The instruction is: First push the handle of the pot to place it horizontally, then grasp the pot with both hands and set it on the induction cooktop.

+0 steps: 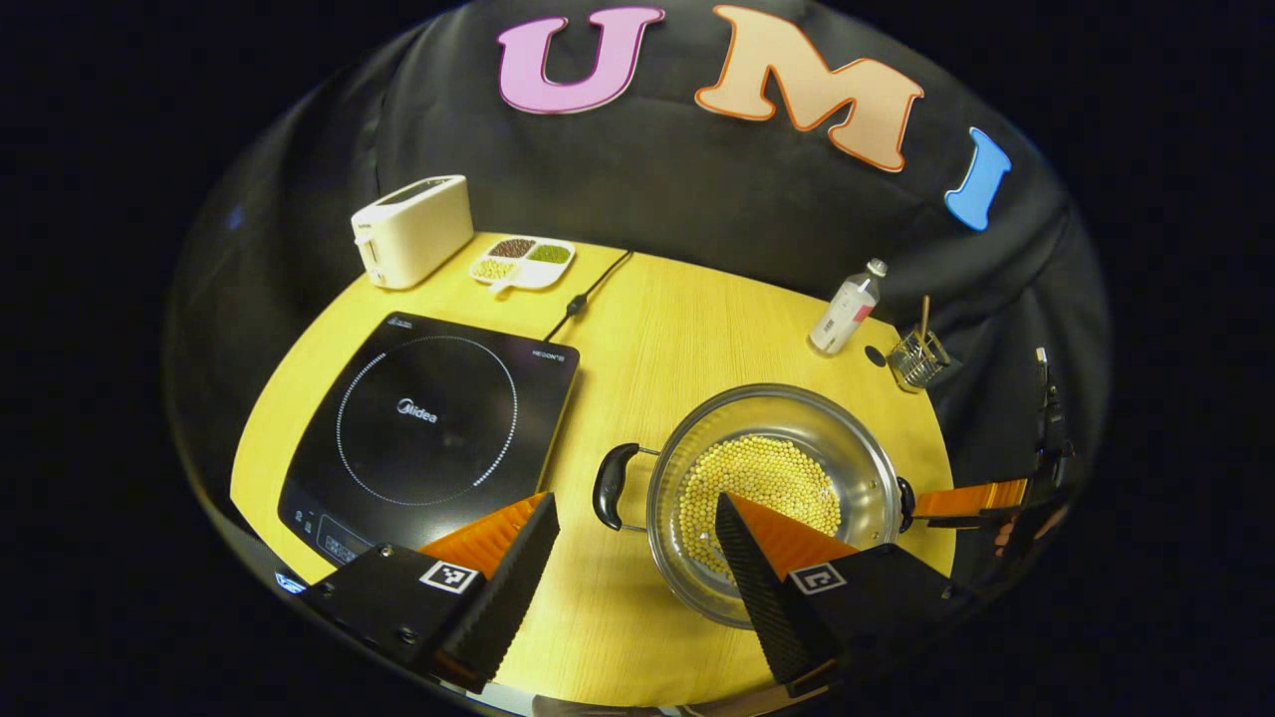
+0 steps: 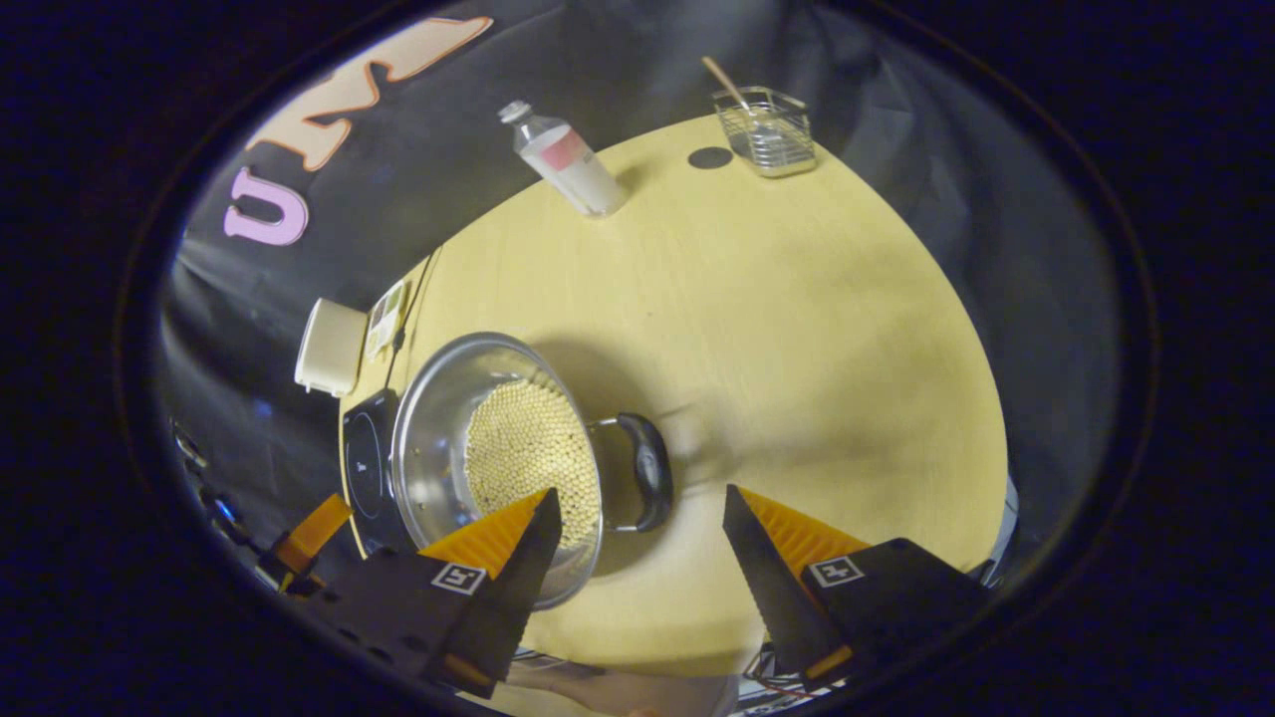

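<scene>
The round, shiny steel pot point(image 1: 772, 498), holding small pale beads, sat on the wood-grain table point(image 1: 657, 339), just right of the flat black induction cooktop point(image 1: 428, 428). Its looped dark handles pointed left and right. The left hand-held gripper point(image 1: 637, 523) hung open above one handle; the right hand-held gripper point(image 2: 642, 518) hung open over the other.

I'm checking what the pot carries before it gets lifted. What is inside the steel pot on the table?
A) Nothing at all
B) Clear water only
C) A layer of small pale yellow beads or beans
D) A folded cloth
C: in the left gripper view the pot holds a bed of small pale yellow round beads covering its bottom, and the right gripper view shows the same filling.
</scene>
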A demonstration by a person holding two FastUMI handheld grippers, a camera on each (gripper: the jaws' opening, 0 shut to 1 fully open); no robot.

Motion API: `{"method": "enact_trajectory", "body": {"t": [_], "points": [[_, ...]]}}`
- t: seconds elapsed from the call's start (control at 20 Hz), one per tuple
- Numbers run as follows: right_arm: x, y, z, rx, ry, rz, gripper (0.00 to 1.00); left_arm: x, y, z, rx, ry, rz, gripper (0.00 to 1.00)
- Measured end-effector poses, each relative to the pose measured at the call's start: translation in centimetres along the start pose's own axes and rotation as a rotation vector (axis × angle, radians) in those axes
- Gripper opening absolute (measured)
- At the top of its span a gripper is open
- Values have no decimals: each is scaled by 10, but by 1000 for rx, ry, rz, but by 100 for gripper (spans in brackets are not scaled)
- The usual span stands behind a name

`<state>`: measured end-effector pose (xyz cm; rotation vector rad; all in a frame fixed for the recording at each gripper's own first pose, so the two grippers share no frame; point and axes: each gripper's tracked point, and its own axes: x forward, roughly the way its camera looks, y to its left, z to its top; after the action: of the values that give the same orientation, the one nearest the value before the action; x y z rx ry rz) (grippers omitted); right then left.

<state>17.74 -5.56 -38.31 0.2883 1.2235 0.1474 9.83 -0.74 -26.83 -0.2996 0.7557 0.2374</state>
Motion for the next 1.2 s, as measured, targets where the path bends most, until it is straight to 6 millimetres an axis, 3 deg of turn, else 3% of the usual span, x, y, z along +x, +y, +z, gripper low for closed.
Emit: {"method": "enact_trajectory", "body": {"t": [0.25,0.3,0.35,0.4,0.45,0.5,0.65,0.7,0.75,0.9,0.95,1.0,1.15,1.2], "points": [[28,16,2,-23,61,29,93,37,8,-11,-13,134,-23,100],[34,17,1,-23,74,34,93,44,9,-17,-17,165,-28,96],[39,17,3,-22,87,38,100,50,8,-20,-22,188,-35,96],[43,17,1,-19,101,41,92,58,7,-23,-27,211,-42,96],[48,18,3,-16,109,52,92,65,8,-26,-29,231,-44,96],[54,21,3,-9,118,71,99,72,9,-28,-29,250,-45,96],[68,27,3,9,153,126,98,89,10,-34,-23,300,-41,96],[72,27,2,1,163,137,89,94,10,-37,-14,311,-46,96],[76,24,0,-16,168,132,88,97,9,-37,-4,323,-52,100],[85,18,-5,-57,193,138,67,108,6,-42,32,355,-69,81],[88,12,-7,-68,198,127,65,112,7,-45,50,373,-58,75],[89,14,-8,-61,207,143,51,114,10,-50,68,403,-54,71],[105,17,-8,-63,207,174,51,112,9,-45,57,405,-67,68],[92,15,-5,-72,195,167,51,110,8,-46,34,408,-73,65]]}}
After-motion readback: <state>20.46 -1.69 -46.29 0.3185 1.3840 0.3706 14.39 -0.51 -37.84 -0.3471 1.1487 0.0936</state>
